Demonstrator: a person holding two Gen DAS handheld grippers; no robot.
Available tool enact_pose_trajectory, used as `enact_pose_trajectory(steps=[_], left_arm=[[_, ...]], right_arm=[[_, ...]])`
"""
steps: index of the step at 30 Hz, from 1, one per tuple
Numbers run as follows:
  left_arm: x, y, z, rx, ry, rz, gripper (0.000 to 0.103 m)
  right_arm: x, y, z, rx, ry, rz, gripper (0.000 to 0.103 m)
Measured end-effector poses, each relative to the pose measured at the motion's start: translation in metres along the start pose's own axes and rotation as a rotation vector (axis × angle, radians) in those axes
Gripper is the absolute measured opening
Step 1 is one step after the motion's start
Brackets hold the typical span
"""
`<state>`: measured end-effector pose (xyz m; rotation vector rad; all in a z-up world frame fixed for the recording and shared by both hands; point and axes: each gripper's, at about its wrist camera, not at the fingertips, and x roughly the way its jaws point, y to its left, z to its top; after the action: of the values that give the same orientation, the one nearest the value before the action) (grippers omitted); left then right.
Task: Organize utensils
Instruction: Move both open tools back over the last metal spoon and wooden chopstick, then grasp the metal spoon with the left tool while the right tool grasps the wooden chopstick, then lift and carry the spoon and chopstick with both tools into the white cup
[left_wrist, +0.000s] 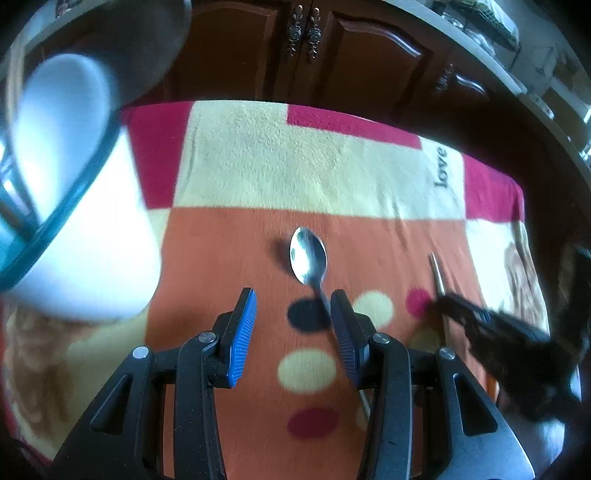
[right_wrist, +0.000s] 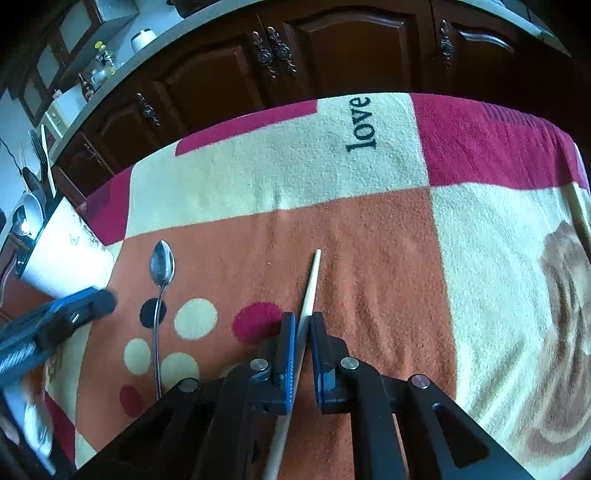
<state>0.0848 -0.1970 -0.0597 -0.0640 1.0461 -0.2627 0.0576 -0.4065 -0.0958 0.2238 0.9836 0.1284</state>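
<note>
The right gripper (right_wrist: 303, 325) clenches a pale wooden chopstick (right_wrist: 311, 282) lying on the patterned fleece blanket (right_wrist: 369, 240), probably bound for the white utensil cup (right_wrist: 64, 258). The left gripper (left_wrist: 293, 308) gapes over the steel spoon (left_wrist: 308, 260).

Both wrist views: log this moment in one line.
left gripper: open, above spoon | right gripper: shut on chopstick | holder: left

Left gripper (left_wrist: 293, 304) hangs over the blanket (left_wrist: 258, 155), jaws spread wide. Spoon (left_wrist: 308, 258) lies bowl-up between them, handle running under the right finger. White cup (left_wrist: 85, 240) sits close at left, blurred. Right gripper (left_wrist: 491, 325) at far right, blurred, on a chopstick (left_wrist: 436, 271). Dark cabinets (left_wrist: 303, 48) behind.
</note>
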Motion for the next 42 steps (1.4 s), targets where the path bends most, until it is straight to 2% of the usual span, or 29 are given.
enact_pose_trajectory(steps=[5, 11, 12, 14, 15, 20, 23, 29, 35, 42], left_arm=[[0.024, 0.002, 0.015, -0.022, 0.005, -0.011, 0.041], [0.040, 0.003, 0.021, -0.032, 0.028, -0.042, 0.040], [0.042, 0.003, 0.021, -0.032, 0.029, -0.045, 0.037], [0.045, 0.002, 0.021, -0.026, 0.021, -0.039, 0.017], [0.046, 0.002, 0.021, -0.023, 0.013, -0.033, 0.012], [0.042, 0.001, 0.020, 0.002, 0.015, -0.069, 0.003], [0.036, -0.001, 0.018, 0.012, 0.016, -0.089, 0.001], [0.020, -0.004, 0.011, 0.027, 0.004, -0.118, 0.001], [-0.014, -0.008, 0.001, 0.053, -0.035, -0.153, 0.000], [-0.061, -0.009, -0.012, 0.080, -0.096, -0.186, 0.000]], right_arm=[[-0.003, -0.005, -0.004, -0.010, -0.004, 0.029, 0.007], [-0.002, -0.015, -0.001, 0.037, 0.002, 0.104, 0.008], [-0.001, -0.015, 0.000, 0.037, 0.004, 0.110, 0.010], [0.000, -0.016, 0.002, 0.037, 0.007, 0.126, 0.015], [0.000, -0.015, 0.003, 0.034, 0.007, 0.135, 0.019], [0.006, -0.006, 0.007, -0.010, 0.001, 0.129, 0.019], [0.007, -0.004, 0.007, -0.028, -0.002, 0.108, 0.007], [-0.006, -0.002, -0.001, -0.033, -0.018, 0.124, 0.006], [-0.032, 0.007, -0.007, -0.043, -0.055, 0.158, 0.005], [-0.078, 0.019, -0.007, -0.014, -0.140, 0.250, 0.005]])
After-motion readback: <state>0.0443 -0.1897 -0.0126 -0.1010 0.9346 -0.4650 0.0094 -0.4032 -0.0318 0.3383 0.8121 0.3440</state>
